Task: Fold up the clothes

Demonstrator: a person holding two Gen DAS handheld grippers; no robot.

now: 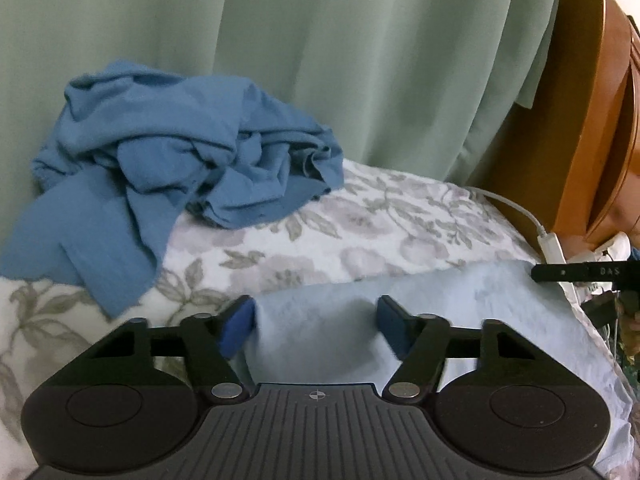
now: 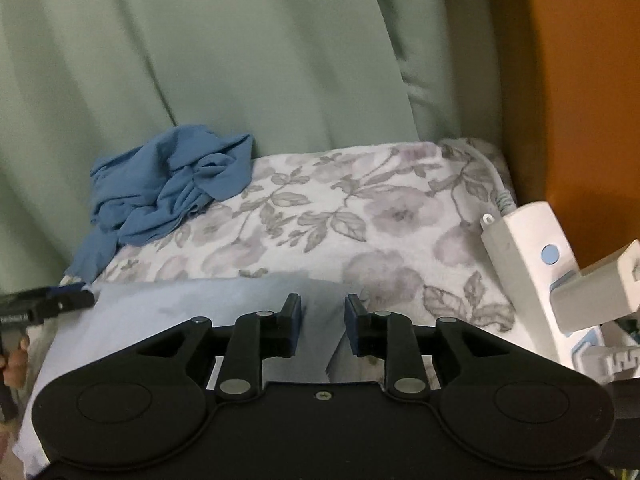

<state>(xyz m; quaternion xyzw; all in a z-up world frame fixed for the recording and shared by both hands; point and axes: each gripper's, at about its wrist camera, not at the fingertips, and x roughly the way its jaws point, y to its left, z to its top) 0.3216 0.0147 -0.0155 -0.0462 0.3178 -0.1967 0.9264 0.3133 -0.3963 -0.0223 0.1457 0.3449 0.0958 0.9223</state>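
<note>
Both tongs stand with their blue-padded jaws apart over a pale blue, soft-napped cloth [image 1: 460, 312] spread on the near part of the bed: the left gripper [image 1: 316, 320] gapes wide, with a raised hump of that cloth between its pads but neither pad plainly pressing it, and the right gripper [image 2: 323, 320] is spread less wide, with the cloth's right edge lying beneath the gap and nothing clenched. Each tool shows in the other's view, the right one's black tip at the cloth's far right corner, the left one's at its far left corner with part of a hand [image 2: 16, 364] behind it. Beneath the cloth lies a white blanket printed with grey and mauve flowers [image 1: 360, 224], and at its far left, against the sage-green curtain [image 1: 320, 60], a crumpled mid-blue jersey garment [image 1: 180, 148] sits in a loose heap, one flap trailing toward the near left. As for progress, the blue garment is plainly not folded, so that is left to do. The pale cloth lies fairly flat with straight far and right edges, which would suit either a piece spread out for folding or one already doubled over; the pictures do not settle which. At the right edge rests a white power strip with pale blue switches [image 2: 536, 264], fed by a white cable and carrying a plugged-in adapter, beside an orange-brown wooden headboard [image 1: 592, 140]. The only writing is small white lettering on each tool's side, about "DAS" on the right one, the rest too blurred to read.
</note>
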